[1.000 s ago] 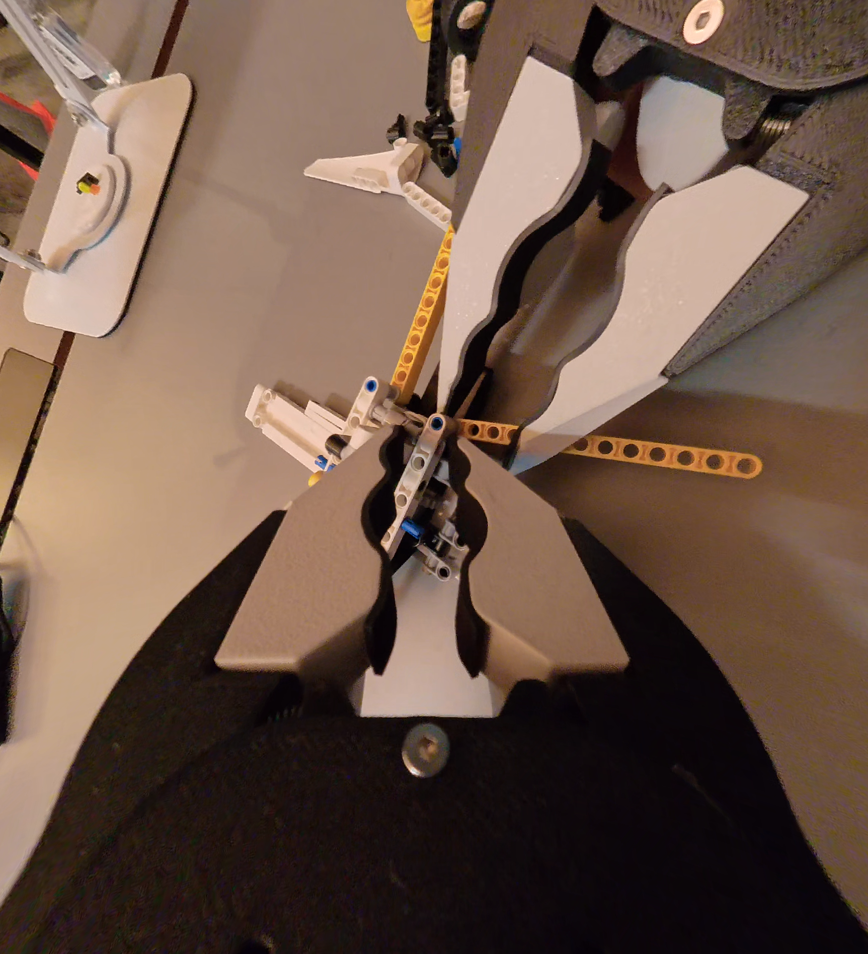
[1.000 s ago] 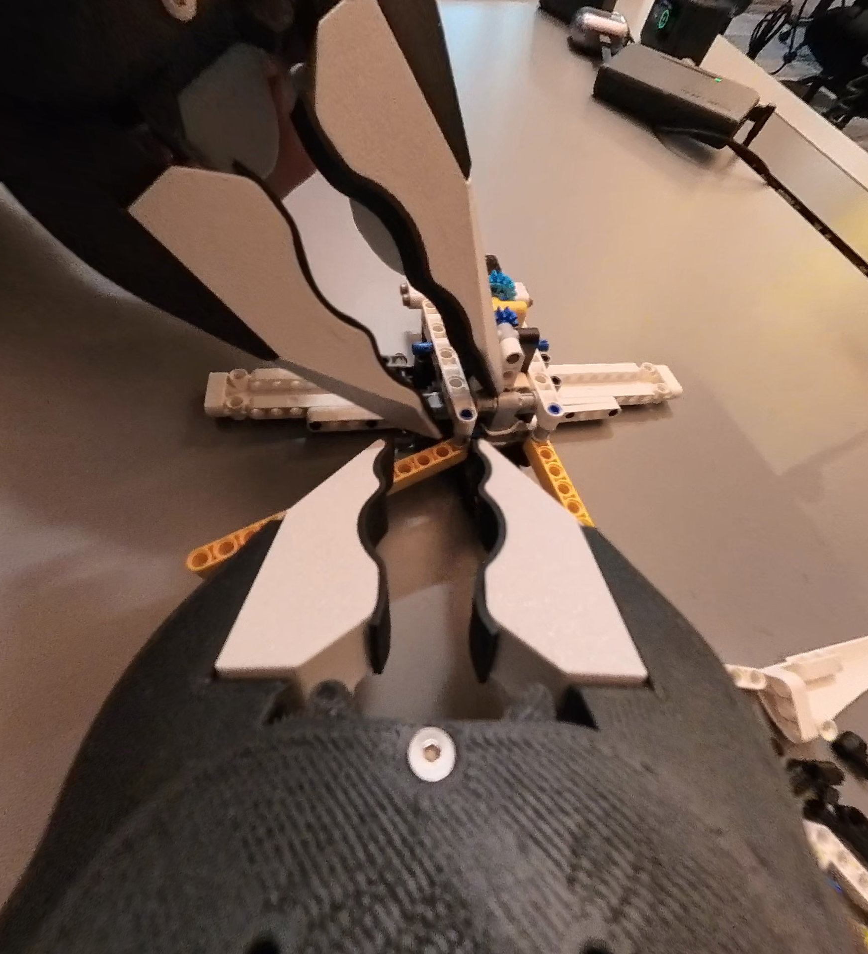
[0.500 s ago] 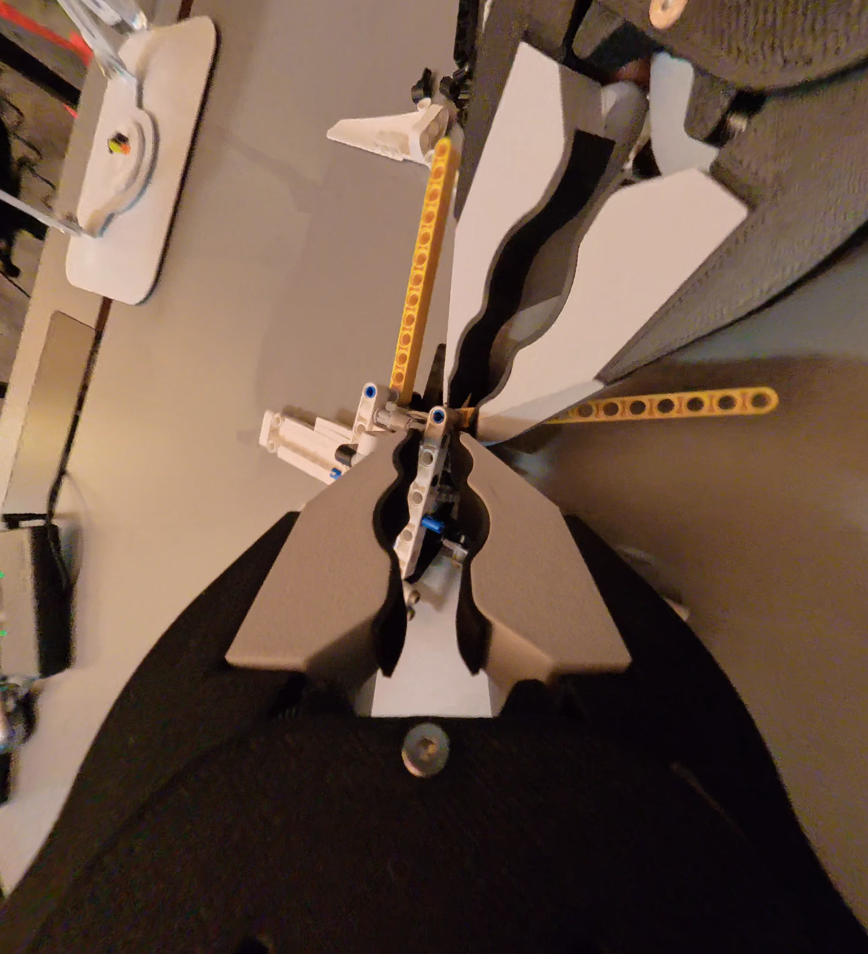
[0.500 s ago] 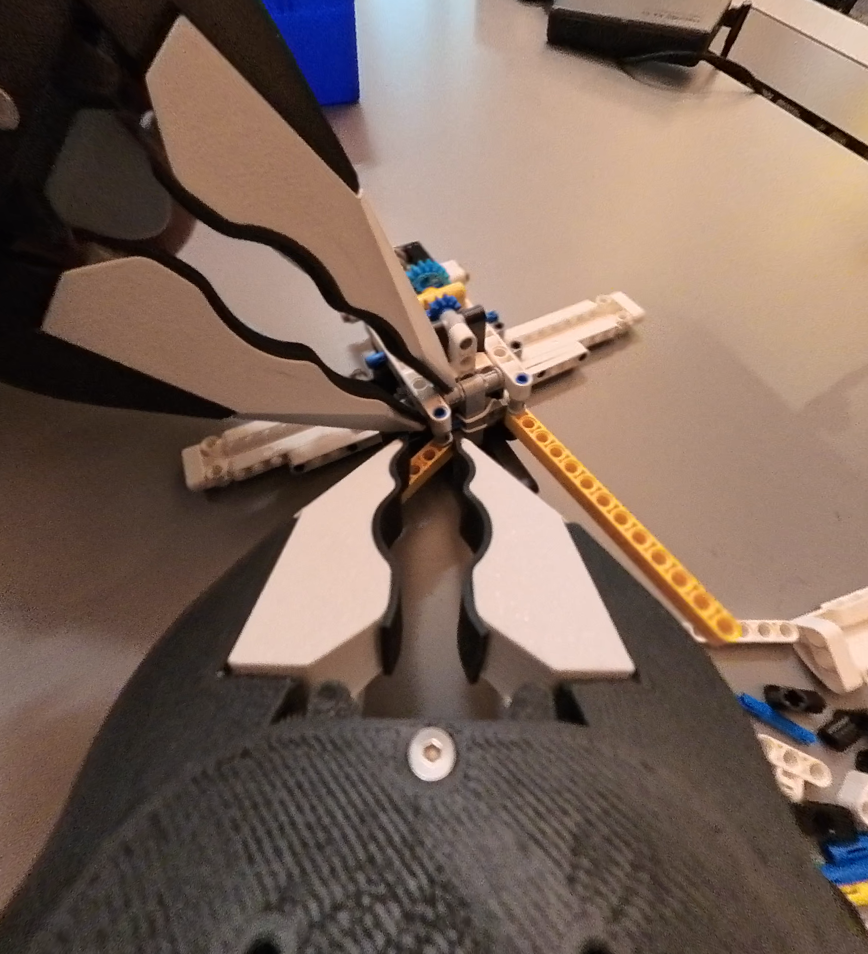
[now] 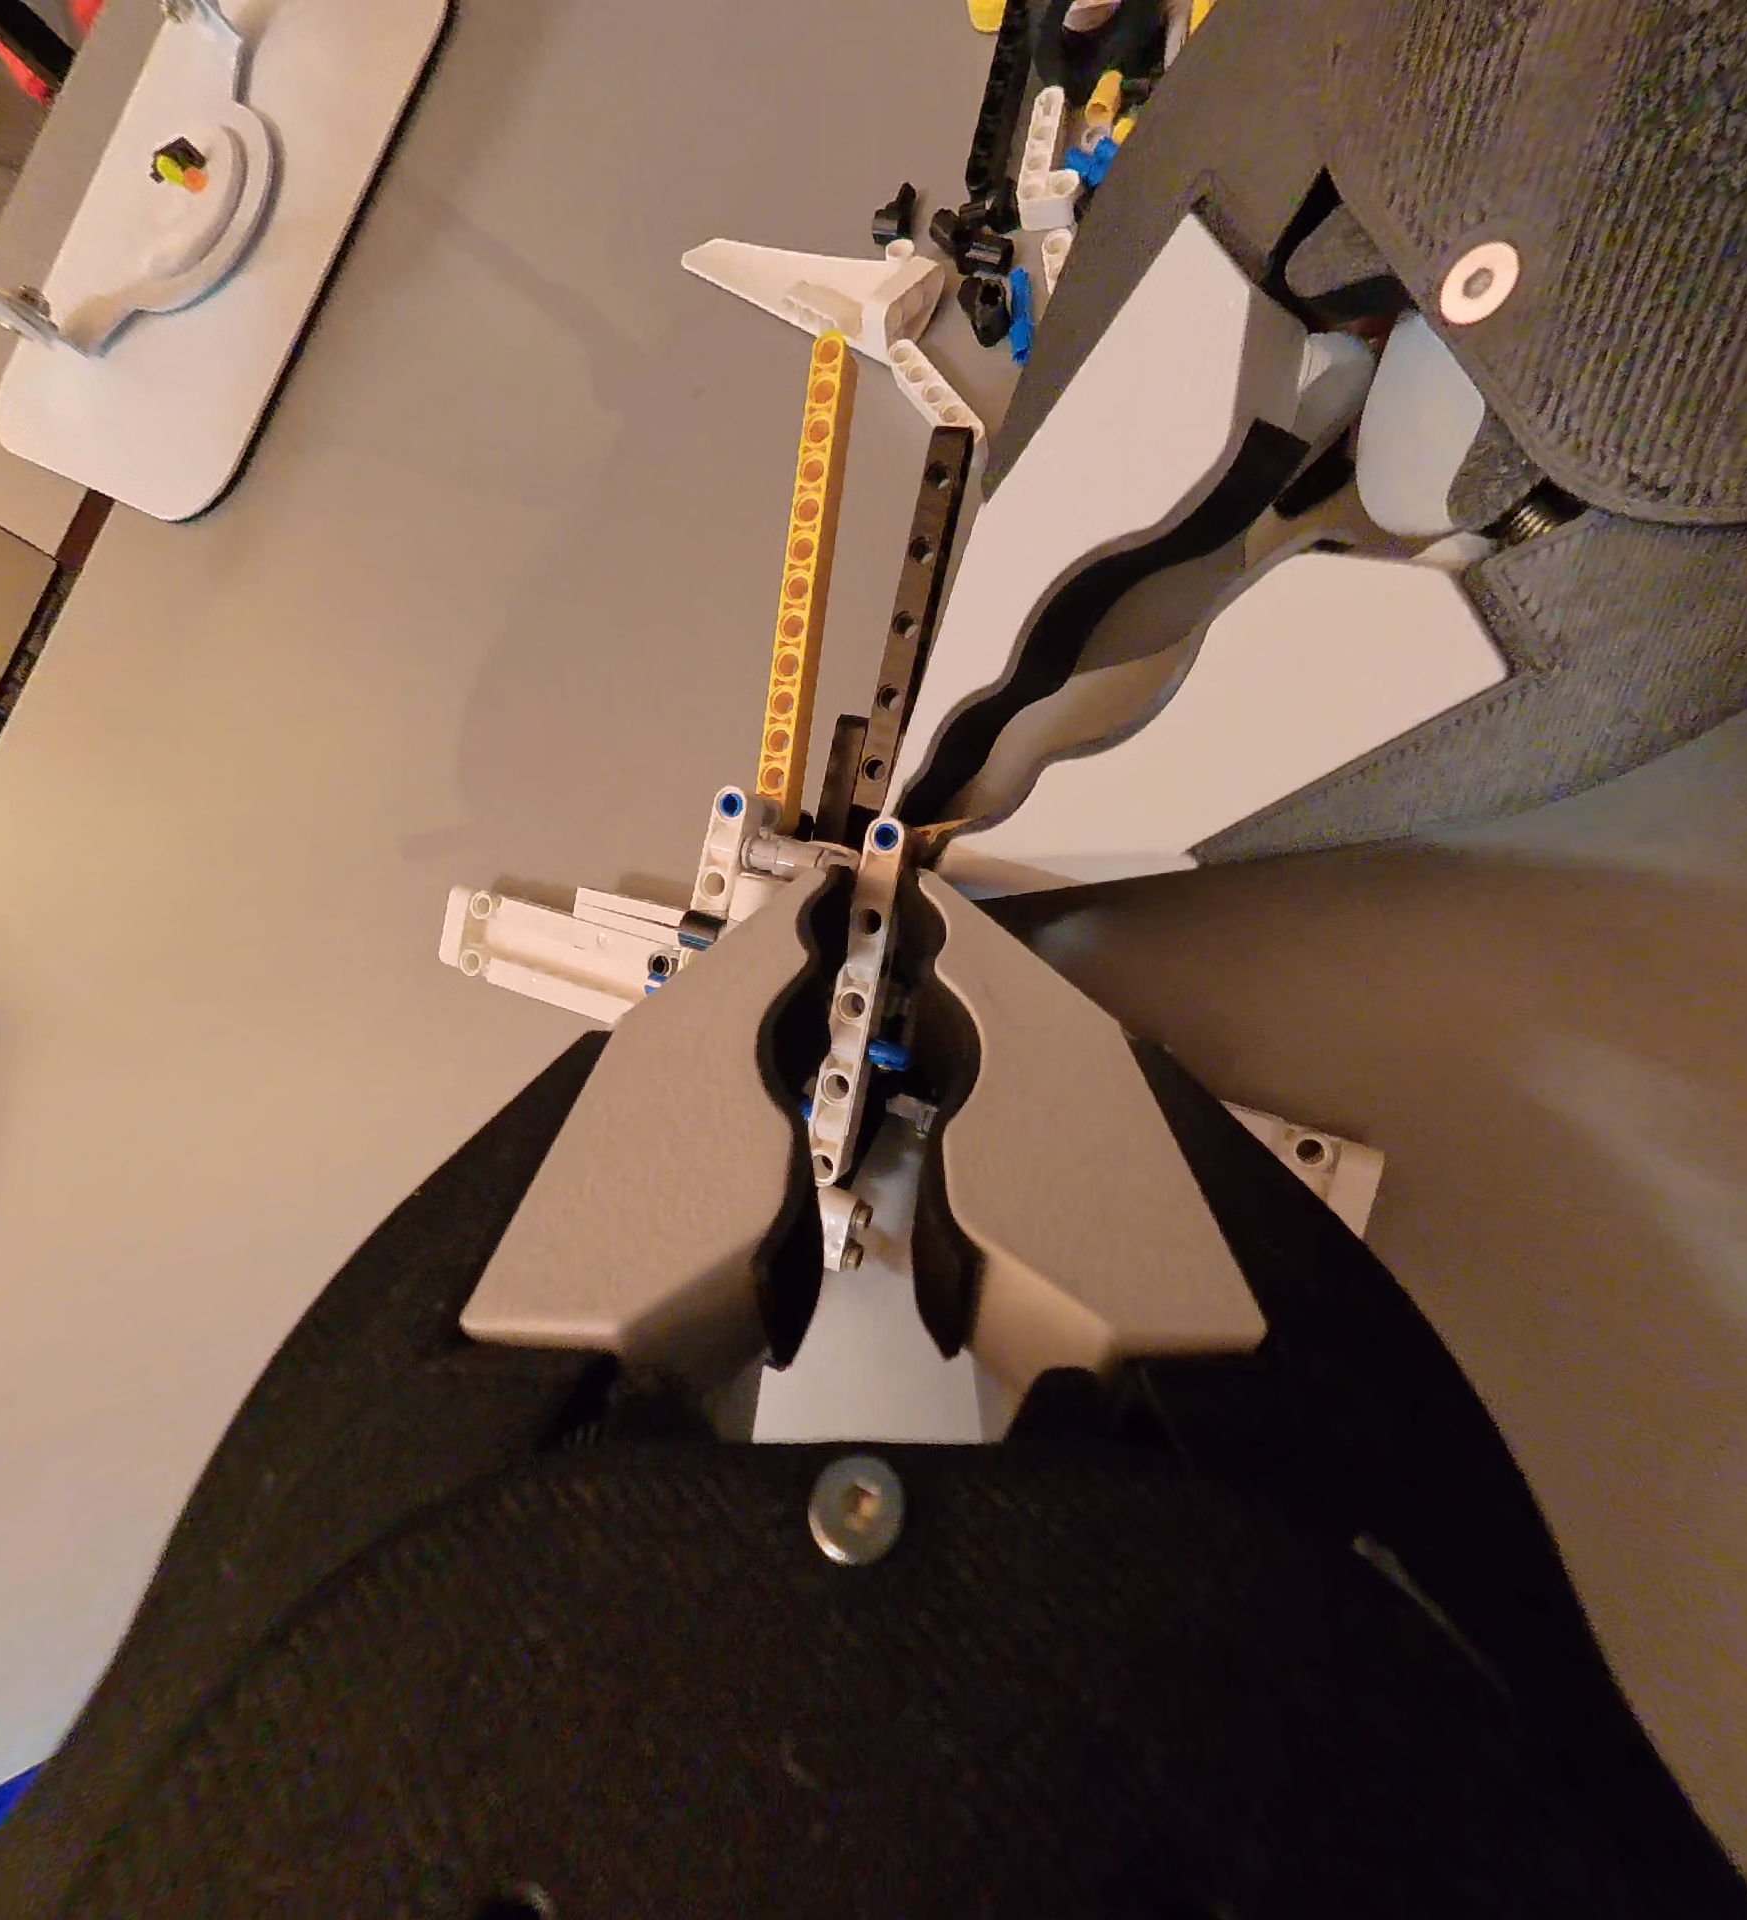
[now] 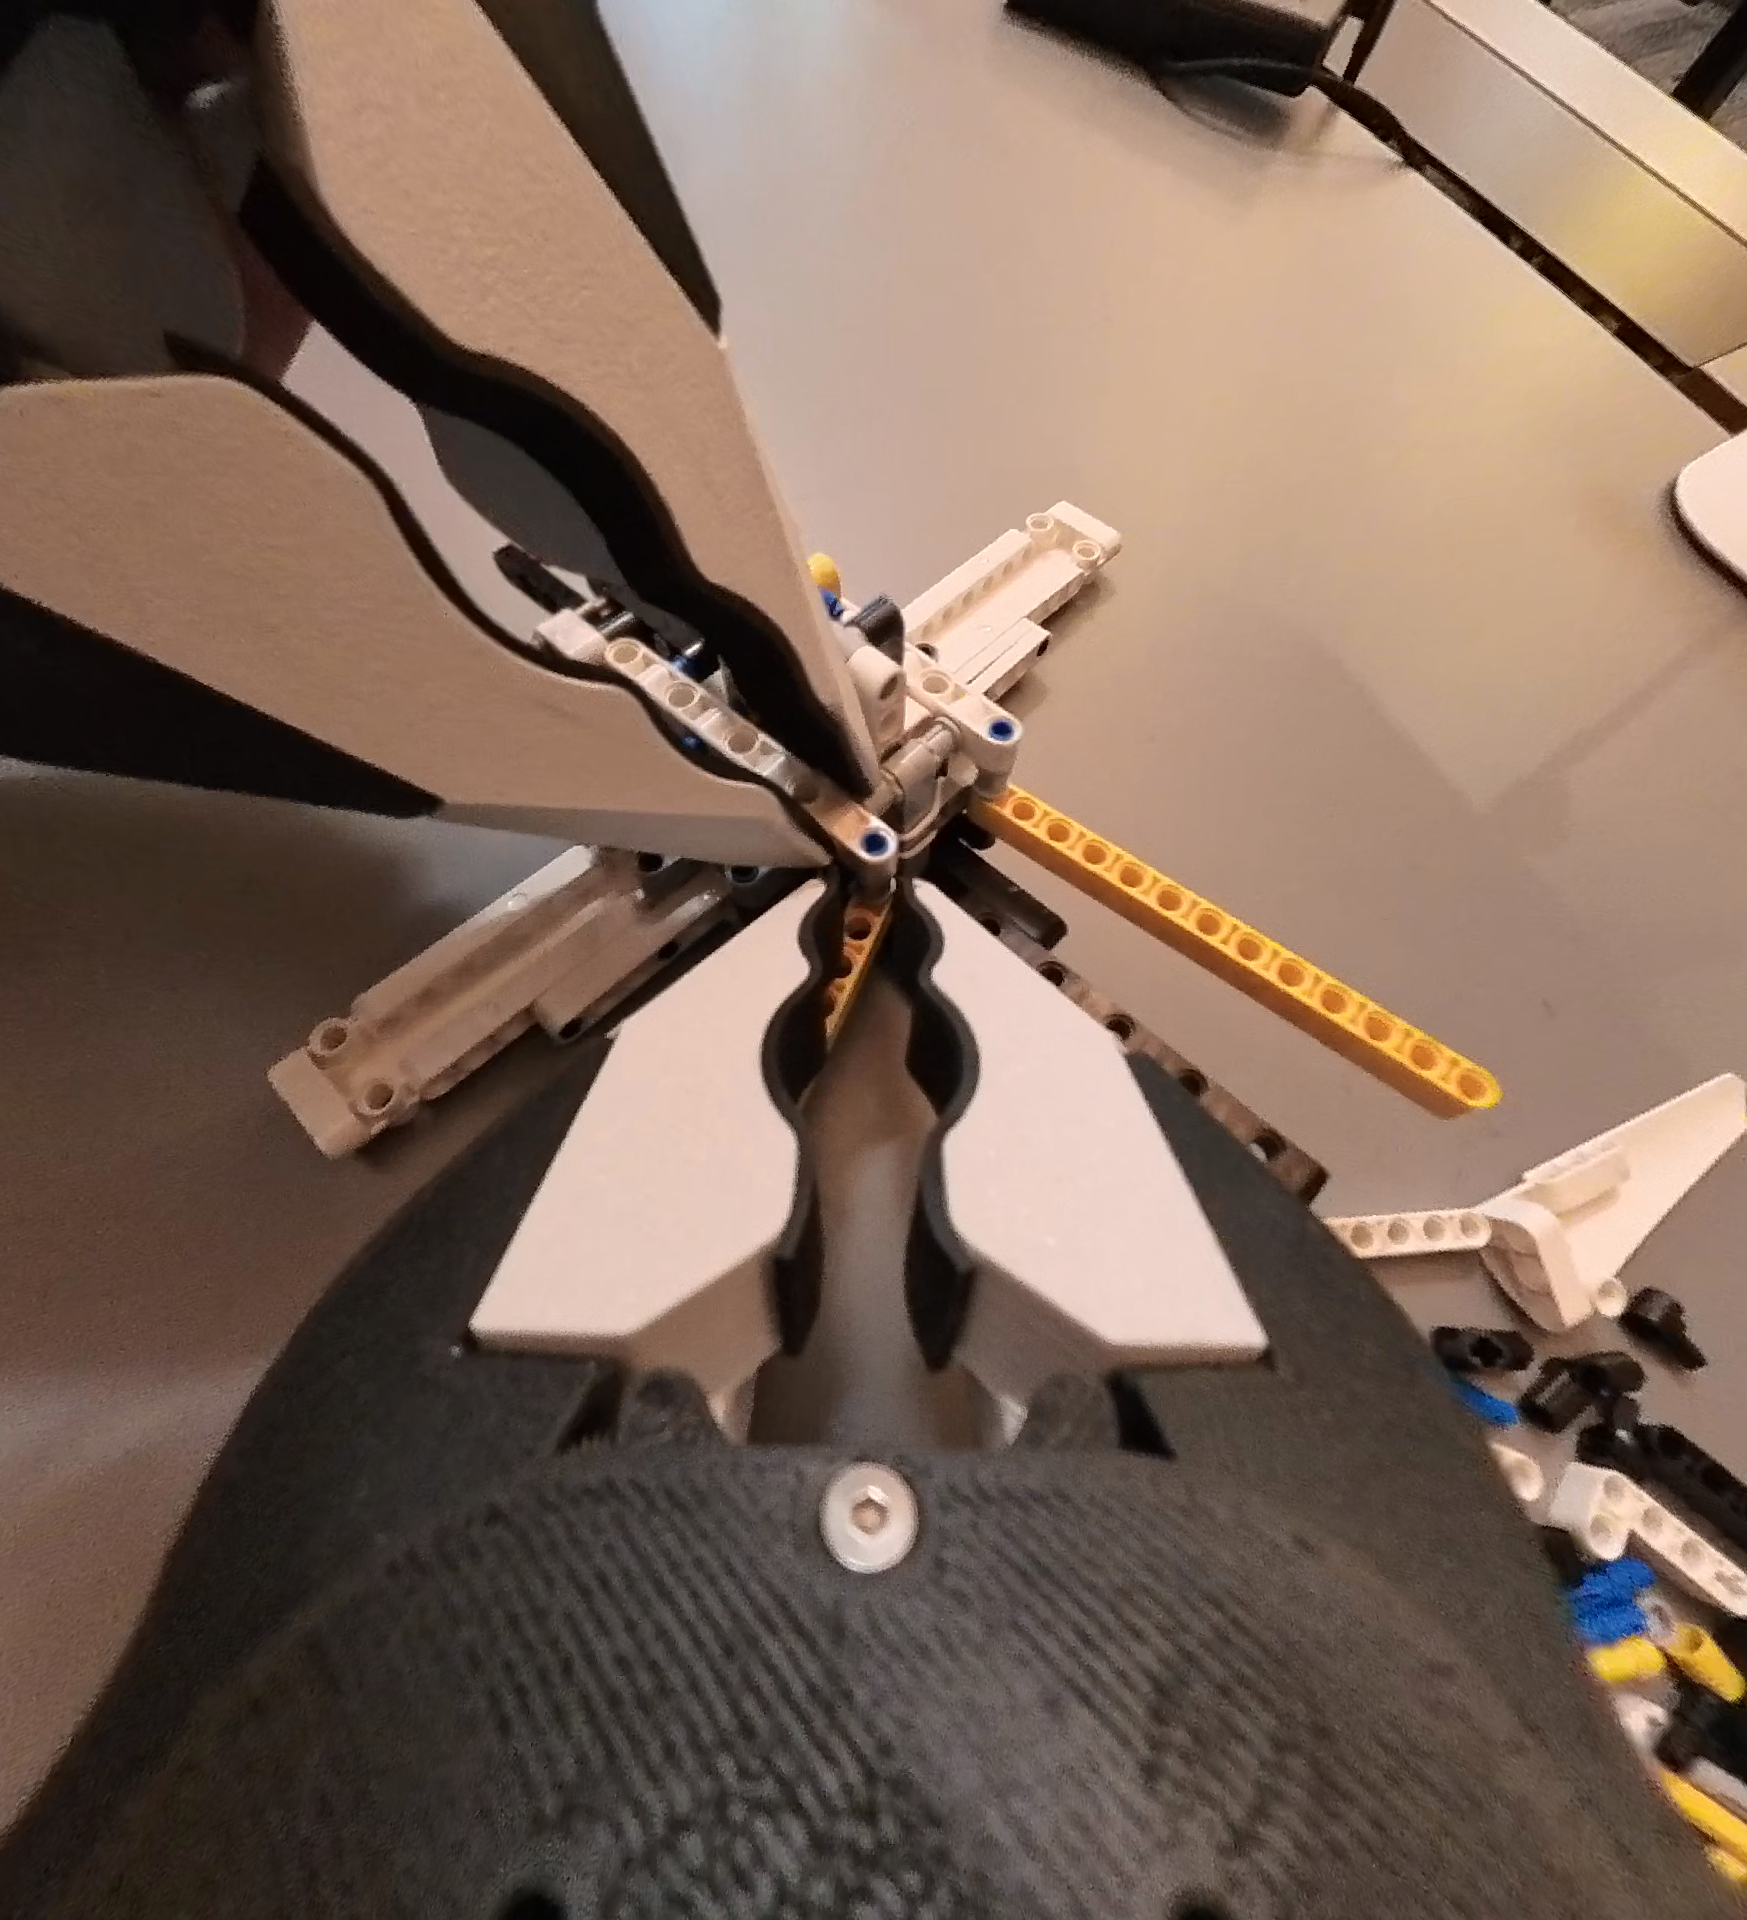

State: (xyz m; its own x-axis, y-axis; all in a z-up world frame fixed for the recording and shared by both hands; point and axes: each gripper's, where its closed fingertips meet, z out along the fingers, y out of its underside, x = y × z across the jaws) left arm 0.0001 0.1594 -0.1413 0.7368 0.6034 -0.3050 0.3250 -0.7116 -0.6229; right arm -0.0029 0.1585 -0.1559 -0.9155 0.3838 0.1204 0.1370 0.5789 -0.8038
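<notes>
A small brick model of white perforated beams and wing panels (image 5: 536,940) lies on the grey table (image 5: 433,623), with a long yellow beam (image 5: 807,582) and a black beam (image 5: 916,592) sticking out of it. My left gripper (image 5: 874,873) is shut on the model's white upright beam (image 5: 864,997), and the right wrist view shows this too (image 6: 703,717). My right gripper (image 6: 864,894) meets it tip to tip and is shut on a second yellow beam (image 6: 853,961) of the model. The other long yellow beam (image 6: 1233,951) points away to the right.
A white fin-shaped piece (image 5: 827,296) (image 6: 1575,1195) lies near a heap of small loose black, white, blue and yellow pieces (image 5: 1035,156) (image 6: 1627,1507). A white stand base (image 5: 194,239) sits at the table's far left. A silver slab (image 6: 1575,187) lies along the table edge. Only a small space, under 4 cm, lies between the two pairs of fingers. Both grippers' tips are roughly 15 cm from the white fin-shaped piece (image 6: 1575,1195). It turns up in the left wrist view (image 5: 834,309) as well.
Both pairs of jaws have narrowed. My right gripper has closed onto the yellow beam at the model's hub. My left gripper has kept its hold on the white beam while the model turned.
</notes>
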